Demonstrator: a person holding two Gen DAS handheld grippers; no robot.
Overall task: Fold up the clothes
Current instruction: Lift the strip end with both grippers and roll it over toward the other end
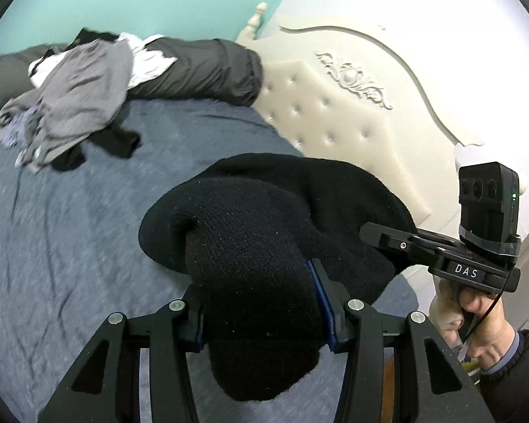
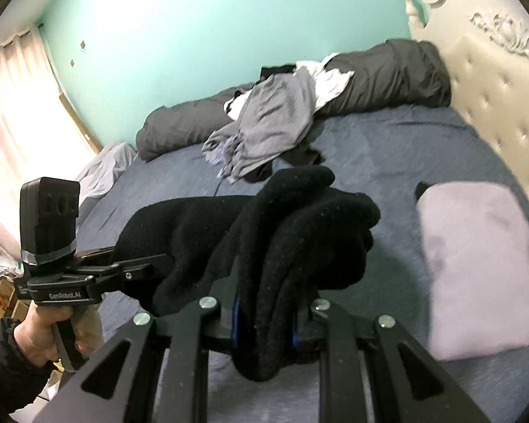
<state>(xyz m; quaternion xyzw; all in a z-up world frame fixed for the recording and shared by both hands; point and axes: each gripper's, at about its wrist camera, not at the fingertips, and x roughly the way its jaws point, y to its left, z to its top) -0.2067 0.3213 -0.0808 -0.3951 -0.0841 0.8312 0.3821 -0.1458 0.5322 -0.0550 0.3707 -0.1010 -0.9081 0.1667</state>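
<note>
**Black fleece held up between both tongs, above the bed**

Your left gripper (image 1: pixel 264 320) is clenched on a thick roll of the black fleece garment (image 1: pixel 264 232); the cloth bulges out past the blue-lined fingers and hangs below them. Your right gripper (image 2: pixel 264 320) is likewise clamped on a bunched fold of the same garment (image 2: pixel 299 232), and the fabric droops under its jaws. In each wrist view the other tool reaches in from the side and disappears into the black cloth, so the piece spans from one tool to the other, lifted clear of the blue bedsheet (image 1: pixel 70 229).

It looks soft, bulky and light, with a napped surface that should grip well and not slip. It will not hold a crease by itself, so expect it to slump and spring open once laid down. You hold wads, not edges; a hem or a corner would give you a flatter fold, though no clear edge shows in either view.

Further out, a folded pale lilac piece (image 2: pixel 476 268) lies on the sheet to your right, near the cream tufted headboard (image 1: pixel 335 105). A heap of unfolded grey, white and black clothes (image 1: pixel 74 98) rests against the dark grey bolster pillow (image 1: pixel 201 67) at the far side of the bed.
</note>
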